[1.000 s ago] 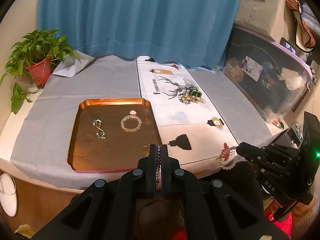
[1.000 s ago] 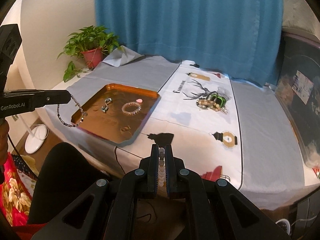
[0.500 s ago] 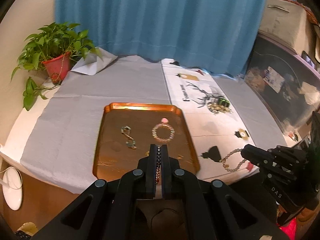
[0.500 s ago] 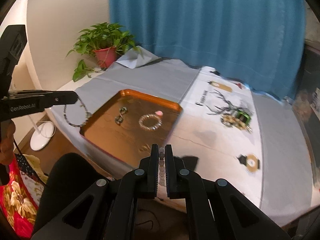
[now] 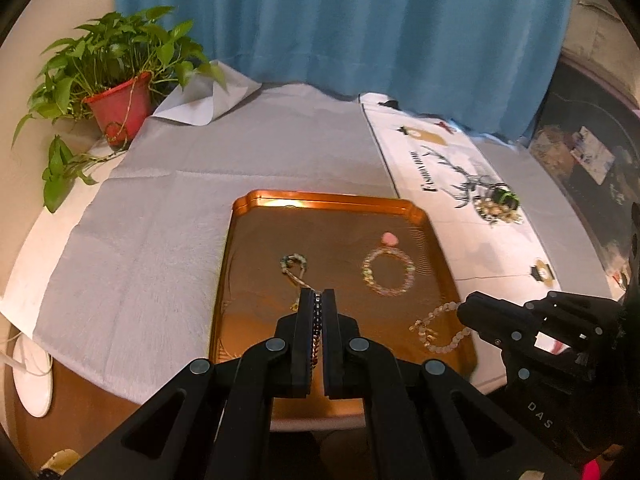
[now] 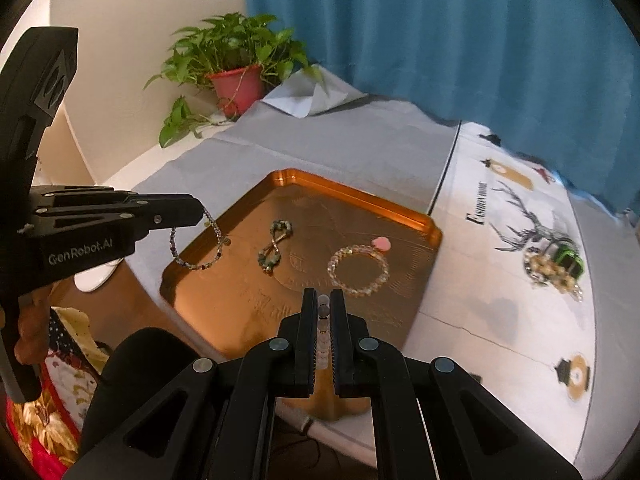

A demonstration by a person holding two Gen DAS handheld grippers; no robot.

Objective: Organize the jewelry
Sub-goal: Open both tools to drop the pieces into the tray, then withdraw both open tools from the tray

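Note:
A copper tray (image 5: 328,200) (image 6: 360,196) lies on the grey cloth. In it are a greenish twisted bracelet (image 5: 294,266) (image 6: 274,246) and a clear bead bracelet with a pink heart (image 5: 388,272) (image 6: 360,268). My left gripper (image 5: 318,296) (image 6: 196,214) is shut on a dark bead bracelet (image 5: 317,320) (image 6: 196,252), which dangles over the tray's near left corner. My right gripper (image 6: 324,298) (image 5: 468,312) is shut on a pale bead bracelet (image 6: 323,320) (image 5: 438,328), hanging above the tray's near right part. More jewelry sits in a pile (image 5: 498,206) (image 6: 554,266) on the white printed cloth.
A potted plant (image 5: 116,92) (image 6: 236,80) stands at the far left corner and a blue curtain (image 5: 340,20) hangs behind the table. The table's front edge runs just below the tray. A dark storage bin (image 5: 592,152) is at the right.
Both grippers have moved in over the tray and lower, each still holding its bracelet. The pale bracelet now hangs above the tray instead of beside the white cloth's front edge.

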